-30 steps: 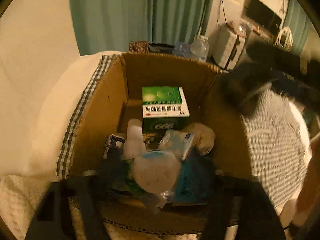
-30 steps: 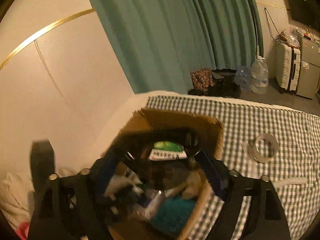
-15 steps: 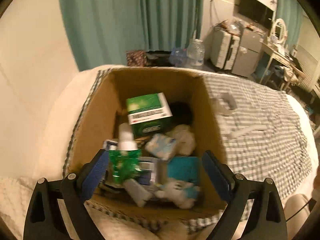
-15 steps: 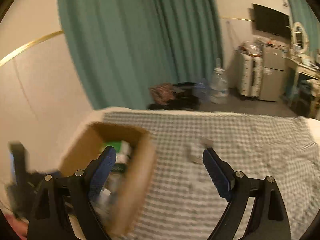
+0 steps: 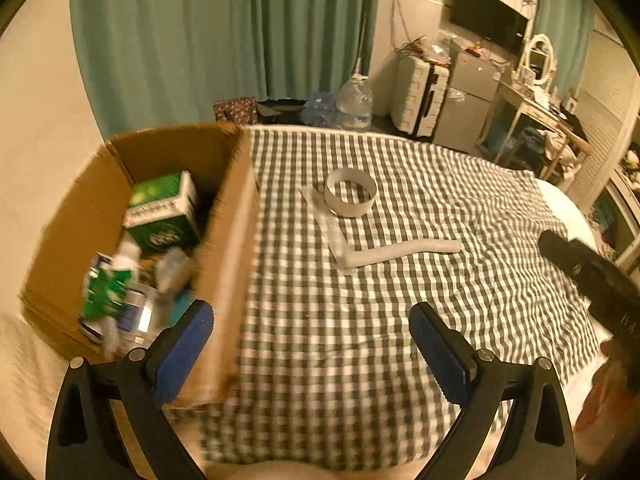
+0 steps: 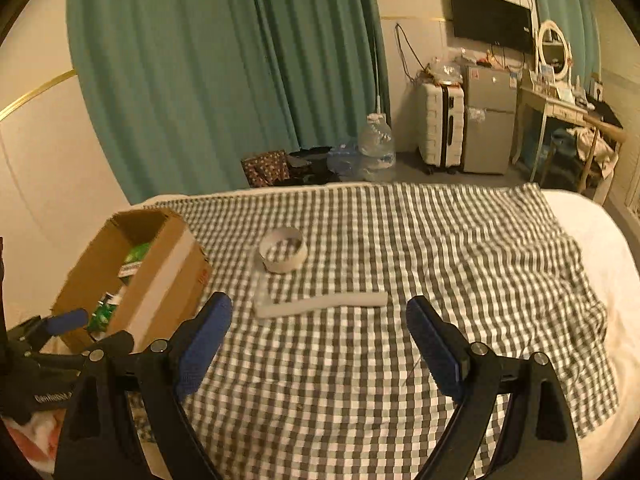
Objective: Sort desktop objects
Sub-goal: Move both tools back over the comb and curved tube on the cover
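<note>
A cardboard box [image 5: 224, 240] holding a green medicine box [image 5: 164, 208] and several small items stands at the left of the checked cloth [image 5: 320, 340]. A white tape roll [image 5: 351, 198] and a bent white foam strip [image 5: 400, 254] lie on the cloth beyond my left gripper [image 5: 310, 316], whose jaws are opening with nothing between them. In the right wrist view the box [image 6: 160, 276], tape roll [image 6: 283, 255] and foam strip [image 6: 320, 304] lie ahead. My right gripper [image 6: 319, 307] hangs open and empty above the cloth.
A clear flat strip [image 5: 324, 220] lies beside the tape roll. Teal curtains [image 6: 224, 80], a water jug [image 6: 376, 140], a suitcase [image 6: 440, 124] and a small fridge [image 6: 488, 120] stand past the bed's far edge. White bedding [image 6: 592, 240] shows at the right.
Both views have swung right, from over the box to the checked cloth. The left jaws, blurred over the box's contents a second ago, now stand wider and empty beside the box.
</note>
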Available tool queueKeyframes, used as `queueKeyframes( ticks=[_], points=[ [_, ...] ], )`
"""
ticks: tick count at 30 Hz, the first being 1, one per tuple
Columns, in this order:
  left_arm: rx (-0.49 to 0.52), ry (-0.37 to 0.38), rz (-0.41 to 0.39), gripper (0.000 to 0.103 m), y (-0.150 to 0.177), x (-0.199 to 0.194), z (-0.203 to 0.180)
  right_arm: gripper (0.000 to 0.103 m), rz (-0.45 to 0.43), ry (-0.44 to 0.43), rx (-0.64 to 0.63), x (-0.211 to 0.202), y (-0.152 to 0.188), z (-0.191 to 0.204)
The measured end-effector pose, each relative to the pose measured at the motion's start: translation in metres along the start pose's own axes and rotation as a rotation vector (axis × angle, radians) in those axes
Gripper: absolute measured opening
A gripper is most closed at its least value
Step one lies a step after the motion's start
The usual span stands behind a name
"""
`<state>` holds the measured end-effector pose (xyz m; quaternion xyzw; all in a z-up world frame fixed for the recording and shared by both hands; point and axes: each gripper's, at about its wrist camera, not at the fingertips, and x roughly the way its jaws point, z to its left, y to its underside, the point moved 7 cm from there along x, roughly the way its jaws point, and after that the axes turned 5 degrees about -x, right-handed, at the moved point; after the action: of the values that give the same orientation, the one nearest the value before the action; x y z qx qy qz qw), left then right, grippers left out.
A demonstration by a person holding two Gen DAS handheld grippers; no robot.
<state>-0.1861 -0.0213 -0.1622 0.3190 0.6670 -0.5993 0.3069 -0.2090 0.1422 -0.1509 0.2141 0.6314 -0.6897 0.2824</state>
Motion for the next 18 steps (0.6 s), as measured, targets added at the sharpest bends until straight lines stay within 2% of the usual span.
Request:
queueKeyframes(
  ticks=[3,5,7,10,13,15,18],
  points=[
    [-0.035,0.014,0.032,0.101,0.005,0.035,-0.017,0.089,0.026,-0.007,0.019,0.024,0.009,-0.011],
    [-0.05,-0.002,0.033,0.101,0.002,0.06,-0.026,0.089,0.054,-0.007,0.029,0.049,0.017,-0.022],
    [-0.052,-0.012,0.019,0.101,-0.003,0.082,-0.034,0.089,0.085,-0.009,0.033,0.089,0.024,-0.038],
    [-0.051,-0.037,-0.021,0.101,-0.012,0.118,-0.04,0.089,0.092,-0.007,0.009,0.112,0.023,-0.048],
    [-0.11,-0.073,-0.042,0.101,-0.017,0.153,-0.037,0.089,0.113,-0.015,-0.062,0.151,0.02,-0.059],
    [-0.162,-0.096,-0.083,0.101,-0.016,0.169,-0.027,0.089,0.132,-0.054,-0.114,0.177,0.019,-0.06],
    [-0.164,-0.114,-0.096,0.101,-0.008,0.184,-0.021,0.09,0.217,-0.164,-0.179,0.209,0.03,-0.055]
  ],
)
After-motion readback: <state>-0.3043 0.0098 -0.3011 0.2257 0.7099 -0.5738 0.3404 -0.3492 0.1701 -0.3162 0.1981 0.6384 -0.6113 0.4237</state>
